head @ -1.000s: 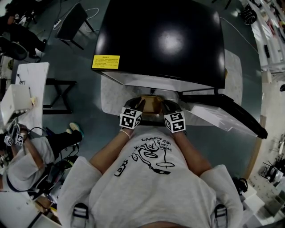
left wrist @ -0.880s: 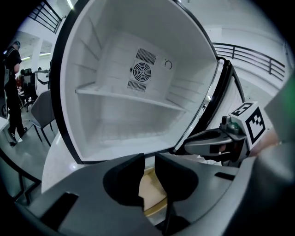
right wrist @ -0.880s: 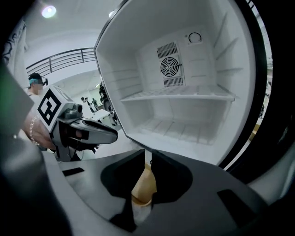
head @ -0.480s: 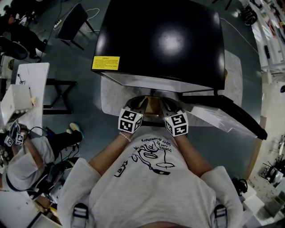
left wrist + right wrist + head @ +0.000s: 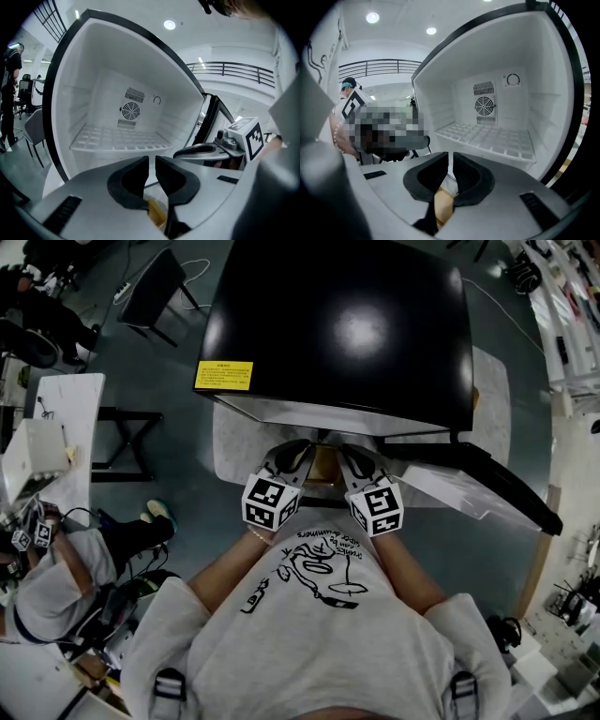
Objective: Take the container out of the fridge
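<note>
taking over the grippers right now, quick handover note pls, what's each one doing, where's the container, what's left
left gripper: jaws have just been closing and are now nearly together, on the left edge of the container, which sits low between them.
right gripper: jaws also just been closing, on the container's right edge.
container: tan, carried between the two grippers, just in front of the fridge and outside it.
fridge: door open, shelf bare.
Done: the container is out of the fridge.
Left: keep both grips even, back away, and probably set it down somewhere steady.
</note>
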Available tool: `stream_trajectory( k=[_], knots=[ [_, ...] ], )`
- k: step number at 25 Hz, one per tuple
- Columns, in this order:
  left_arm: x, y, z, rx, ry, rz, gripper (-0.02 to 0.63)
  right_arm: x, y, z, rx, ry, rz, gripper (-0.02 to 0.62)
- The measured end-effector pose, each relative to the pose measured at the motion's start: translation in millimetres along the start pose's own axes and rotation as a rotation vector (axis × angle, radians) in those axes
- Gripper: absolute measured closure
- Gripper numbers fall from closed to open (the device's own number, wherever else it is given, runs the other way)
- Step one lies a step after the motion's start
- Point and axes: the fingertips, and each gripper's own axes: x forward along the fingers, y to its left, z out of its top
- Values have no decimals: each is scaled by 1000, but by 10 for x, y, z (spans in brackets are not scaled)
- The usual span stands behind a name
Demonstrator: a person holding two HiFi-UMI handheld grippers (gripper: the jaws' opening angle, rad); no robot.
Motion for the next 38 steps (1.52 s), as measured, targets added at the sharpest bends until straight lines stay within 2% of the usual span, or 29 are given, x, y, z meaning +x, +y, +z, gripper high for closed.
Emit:
stream_trajectory(
  k=[20, 29, 38],
  knots=[
    [-371, -307, 852, 100, -180, -40, 569, -409, 215, 862, -40, -148, 45, 551],
    [-535, -474, 1213, 152, -256, -60, 577, -579, 324, 1168, -66, -201, 91, 551],
    [-683, -619, 1518, 140, -348, -80, 588, -755, 422, 1430, -85, -246, 111, 551]
  ],
)
